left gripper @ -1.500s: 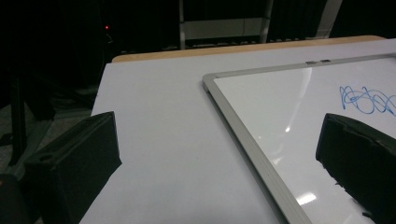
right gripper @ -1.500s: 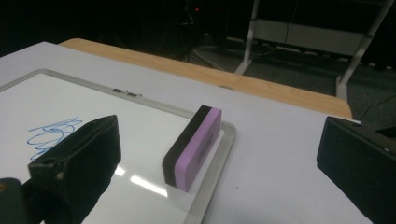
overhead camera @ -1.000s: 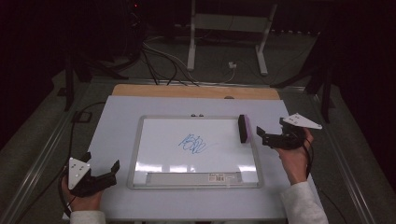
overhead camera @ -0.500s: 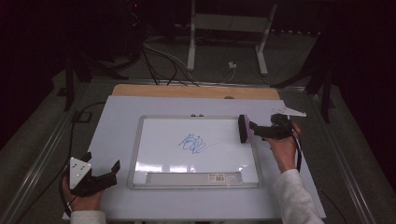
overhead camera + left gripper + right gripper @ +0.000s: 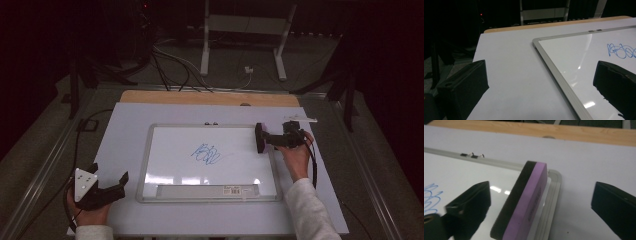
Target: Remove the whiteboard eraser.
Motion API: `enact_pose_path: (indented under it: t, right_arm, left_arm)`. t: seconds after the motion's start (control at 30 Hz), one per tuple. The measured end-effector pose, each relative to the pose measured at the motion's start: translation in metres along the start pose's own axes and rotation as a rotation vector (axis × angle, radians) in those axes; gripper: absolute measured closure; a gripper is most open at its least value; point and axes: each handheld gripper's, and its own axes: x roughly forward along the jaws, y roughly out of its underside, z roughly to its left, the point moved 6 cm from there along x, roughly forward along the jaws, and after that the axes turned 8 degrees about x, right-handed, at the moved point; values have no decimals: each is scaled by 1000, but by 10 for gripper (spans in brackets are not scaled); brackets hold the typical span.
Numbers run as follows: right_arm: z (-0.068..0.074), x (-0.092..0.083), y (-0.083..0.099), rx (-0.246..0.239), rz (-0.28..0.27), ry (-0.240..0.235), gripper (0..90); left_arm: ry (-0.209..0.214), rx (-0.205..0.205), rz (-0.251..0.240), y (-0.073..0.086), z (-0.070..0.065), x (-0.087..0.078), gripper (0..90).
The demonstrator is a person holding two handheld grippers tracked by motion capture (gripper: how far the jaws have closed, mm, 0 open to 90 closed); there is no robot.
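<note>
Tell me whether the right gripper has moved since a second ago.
Yes. In the high view the right gripper has come in leftward toward the whiteboard and now straddles the eraser at its right edge, jaws just closing slightly, not yet gripping.

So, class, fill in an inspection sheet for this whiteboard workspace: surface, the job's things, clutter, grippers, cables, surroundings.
Surface: white table top with a wooden strip along the far edge.
Job's things: whiteboard lying flat, blue scribble near its middle; purple-and-black eraser standing on edge at the board's right rim.
Clutter: nothing seen.
Grippers: right gripper has its jaws either side of the eraser, just closing in, pads not yet pressing; left gripper open, off the board's near left corner.
Cables: one trails from each gripper; more lie on the floor beyond the table.
Surroundings: dark room, a white stand's legs behind the table.
</note>
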Motion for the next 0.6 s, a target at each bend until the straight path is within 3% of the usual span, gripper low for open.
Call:
enact_pose_path:
  t: [0.07, 0.1, 0.17, 0.2, 0.27, 0.3, 0.4, 0.6]
  right_arm:
    - [-1, 1, 1, 2, 9, 2, 65]
    - [-2, 3, 3, 10, 25, -6, 153]
    - [-2, 4, 4, 15, 32, -9, 176]
    - [-1, 4, 5, 17, 37, -9, 259]
    - [0, 5, 5, 14, 39, -13, 302]
    - [3, 5, 6, 4, 48, -14, 386]
    - [5, 8, 9, 6, 66, -11, 487]
    - [8, 10, 10, 32, 81, -27, 543]
  left_arm:
    - [0, -1, 0, 0, 0, 0, 5]
    - [0, 0, 0, 0, 0, 0, 5]
    - [-1, 0, 0, 0, 0, 0, 5]
    - [-1, 0, 0, 0, 0, 0, 5]
    - [-1, -1, 1, 0, 0, 0, 5]
    - [-1, -2, 1, 0, 0, 0, 5]
    - [-1, -1, 0, 0, 0, 0, 5]
    - [0, 1, 2, 0, 0, 1, 5]
